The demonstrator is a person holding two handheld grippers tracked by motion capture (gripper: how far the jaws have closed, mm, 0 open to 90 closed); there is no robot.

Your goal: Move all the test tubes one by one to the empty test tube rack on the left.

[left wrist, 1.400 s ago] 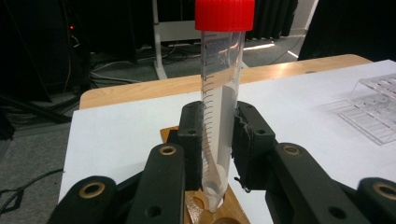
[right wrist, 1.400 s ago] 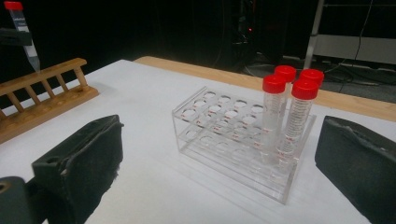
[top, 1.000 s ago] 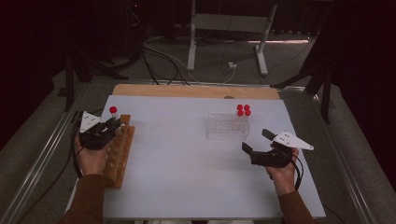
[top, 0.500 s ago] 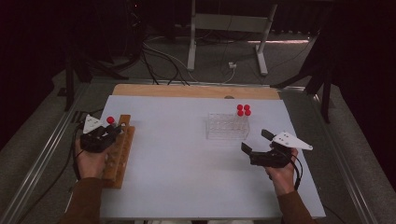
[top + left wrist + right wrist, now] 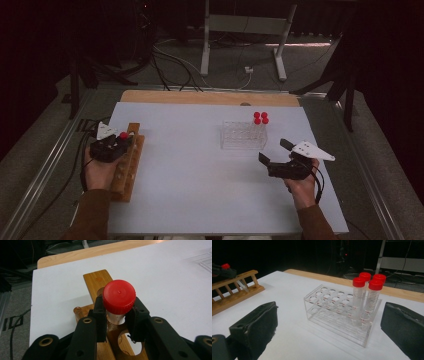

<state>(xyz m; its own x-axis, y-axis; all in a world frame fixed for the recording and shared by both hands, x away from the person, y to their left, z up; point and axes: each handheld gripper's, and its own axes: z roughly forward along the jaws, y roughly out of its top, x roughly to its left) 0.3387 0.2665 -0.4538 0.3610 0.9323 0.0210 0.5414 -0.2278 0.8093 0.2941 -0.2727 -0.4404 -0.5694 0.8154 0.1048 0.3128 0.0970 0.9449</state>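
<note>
My left gripper is shut on a clear tube with a red cap, its pads pressing just under the cap. The tube stands upright, with its lower end in a hole near the far end of the wooden rack. My right gripper is open with nothing between its jaws, low over the table on the near side of a clear plastic rack. Several red-capped tubes stand at that rack's far right corner.
The white table top lies bare between the two racks. A wooden strip runs along its far edge. Cables trail off the table's left side, and a metal stand is on the floor beyond.
The red cap in my left gripper has sunk a little, closer to the wooden rack. My right gripper has stayed where it was.
</note>
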